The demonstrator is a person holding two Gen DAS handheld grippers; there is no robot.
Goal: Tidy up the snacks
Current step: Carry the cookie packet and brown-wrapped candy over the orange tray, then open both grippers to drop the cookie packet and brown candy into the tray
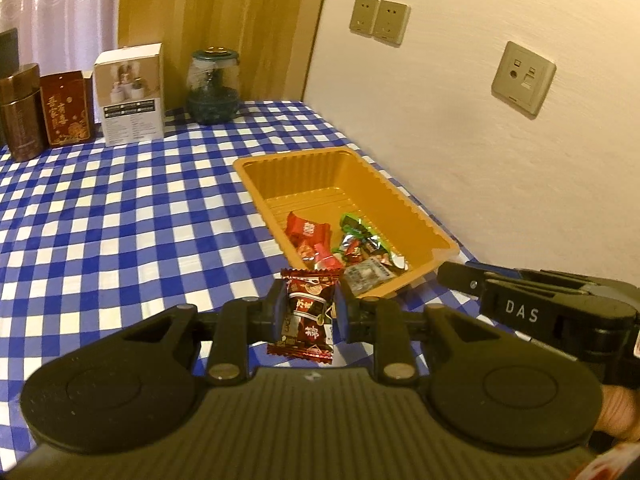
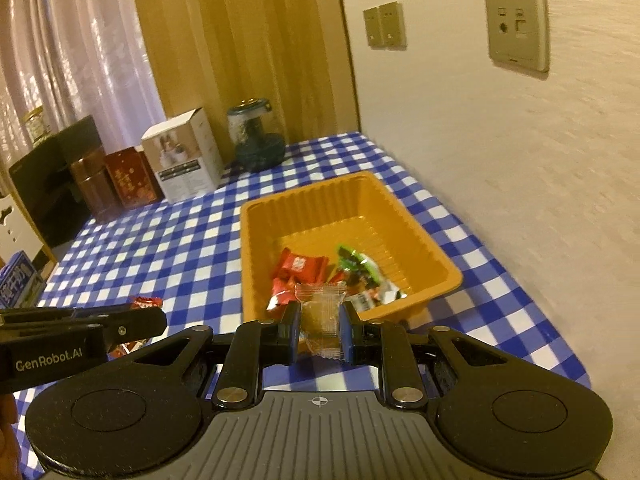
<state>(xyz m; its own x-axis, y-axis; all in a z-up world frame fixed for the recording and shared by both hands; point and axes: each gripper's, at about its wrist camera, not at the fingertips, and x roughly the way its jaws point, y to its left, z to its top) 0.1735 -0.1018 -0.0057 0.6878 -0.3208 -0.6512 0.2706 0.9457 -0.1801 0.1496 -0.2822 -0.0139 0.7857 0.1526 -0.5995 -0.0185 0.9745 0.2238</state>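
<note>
An orange plastic tray sits on the blue checked tablecloth by the wall, with several wrapped snacks in its near end. My left gripper is shut on a dark red wrapped candy, held just short of the tray's near-left corner. My right gripper is shut on a clear-wrapped brownish candy at the tray's near rim. The left gripper also shows at the left of the right wrist view, with the red wrapper at its tip.
At the table's back stand a brown tin, a red box, a white box and a glass jar. The wall runs along the table's right edge. A dark cabinet stands at the left.
</note>
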